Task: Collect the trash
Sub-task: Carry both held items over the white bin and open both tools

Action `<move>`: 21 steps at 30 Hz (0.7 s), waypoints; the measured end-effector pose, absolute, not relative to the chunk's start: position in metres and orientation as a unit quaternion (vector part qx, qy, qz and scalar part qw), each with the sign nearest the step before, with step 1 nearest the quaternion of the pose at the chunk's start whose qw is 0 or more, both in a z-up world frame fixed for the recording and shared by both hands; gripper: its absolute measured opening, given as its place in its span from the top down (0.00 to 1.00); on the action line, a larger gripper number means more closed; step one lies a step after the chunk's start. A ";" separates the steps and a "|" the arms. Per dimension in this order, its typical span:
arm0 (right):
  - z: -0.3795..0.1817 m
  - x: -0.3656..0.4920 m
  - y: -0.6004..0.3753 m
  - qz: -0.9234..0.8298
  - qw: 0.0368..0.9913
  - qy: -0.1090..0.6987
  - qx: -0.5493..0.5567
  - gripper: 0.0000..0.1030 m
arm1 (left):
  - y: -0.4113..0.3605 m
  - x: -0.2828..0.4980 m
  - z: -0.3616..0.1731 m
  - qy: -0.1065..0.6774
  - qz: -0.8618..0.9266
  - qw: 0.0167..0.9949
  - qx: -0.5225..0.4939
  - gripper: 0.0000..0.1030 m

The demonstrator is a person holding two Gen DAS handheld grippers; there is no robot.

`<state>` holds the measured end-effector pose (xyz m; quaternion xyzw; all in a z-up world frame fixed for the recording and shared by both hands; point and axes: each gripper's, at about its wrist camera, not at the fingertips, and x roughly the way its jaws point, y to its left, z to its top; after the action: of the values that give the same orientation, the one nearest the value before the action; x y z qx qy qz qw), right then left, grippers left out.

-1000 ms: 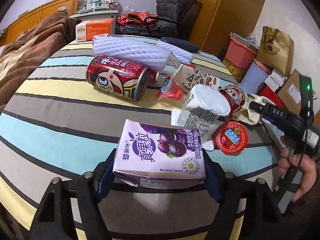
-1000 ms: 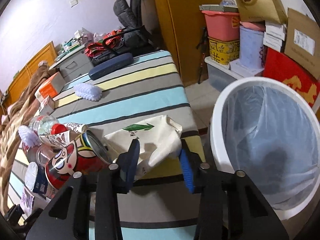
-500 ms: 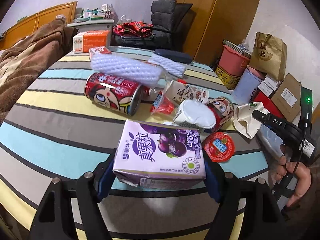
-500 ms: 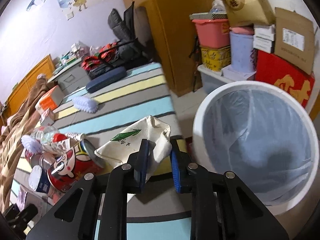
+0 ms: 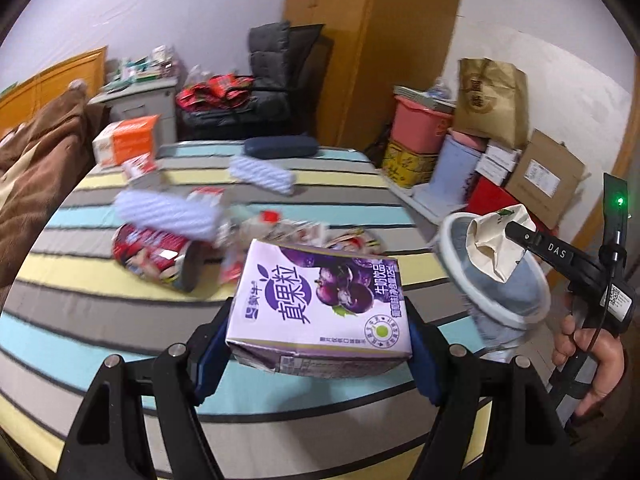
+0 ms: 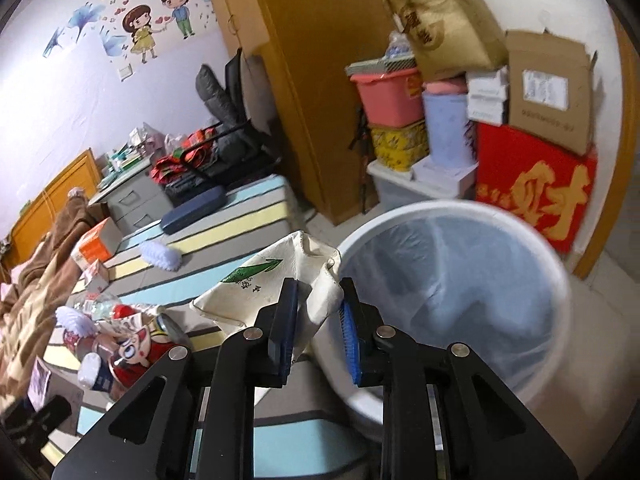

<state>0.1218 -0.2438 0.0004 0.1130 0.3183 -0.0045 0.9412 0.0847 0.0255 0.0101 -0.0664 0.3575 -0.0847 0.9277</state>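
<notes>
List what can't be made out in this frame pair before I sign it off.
- Trash pile, left wrist view: motion blur smears labels and item edges.
- Bin bottom, both views: the liner and the crumpled white bag in the right tongs hide it.
- Purple carton underside, left wrist view: faces away, between the left tongs.
- Bin near rim, right wrist view: blurred, behind the tongs.

Striped bedspread (image 5: 120, 320); orange box (image 5: 126, 144); navy case (image 5: 280, 147); brown paper bag (image 5: 492, 98); pink bin (image 6: 386, 96); cartoon wall sticker (image 6: 160, 16).
</notes>
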 end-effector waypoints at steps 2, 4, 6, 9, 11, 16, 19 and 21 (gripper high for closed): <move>0.004 0.120 -0.254 -0.015 0.941 0.318 0.113 0.79 | 0.010 0.091 0.015 0.355 -0.103 0.928 -0.056 0.25; 0.005 0.118 -0.267 -0.029 0.941 0.318 0.110 0.79 | -0.005 0.096 0.020 0.351 -0.122 0.927 -0.051 0.25; 0.005 0.118 -0.278 -0.041 0.940 0.321 0.109 0.79 | -0.023 0.105 0.023 0.350 -0.142 0.925 -0.043 0.25; 0.002 0.117 -0.291 -0.056 0.937 0.328 0.104 0.79 | -0.047 0.116 0.026 0.351 -0.171 0.920 -0.035 0.25; -0.004 0.119 -0.299 -0.064 0.933 0.339 0.097 0.79 | -0.064 0.122 0.029 0.350 -0.190 0.917 -0.033 0.25; -0.015 0.119 -0.318 -0.076 0.928 0.354 0.086 0.79 | -0.108 0.136 0.027 0.354 -0.230 0.906 -0.005 0.25; -0.021 0.122 -0.328 -0.082 0.924 0.366 0.075 0.79 | -0.130 0.145 0.027 0.356 -0.254 0.899 -0.004 0.25; -0.023 0.124 -0.334 -0.083 0.921 0.375 0.070 0.79 | -0.145 0.151 0.024 0.359 -0.264 0.895 0.006 0.25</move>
<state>0.1242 -0.3340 -0.0234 0.0696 0.3753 -0.0833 0.9205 0.1508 -0.1450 0.0239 0.0064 0.3595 -0.2644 0.8949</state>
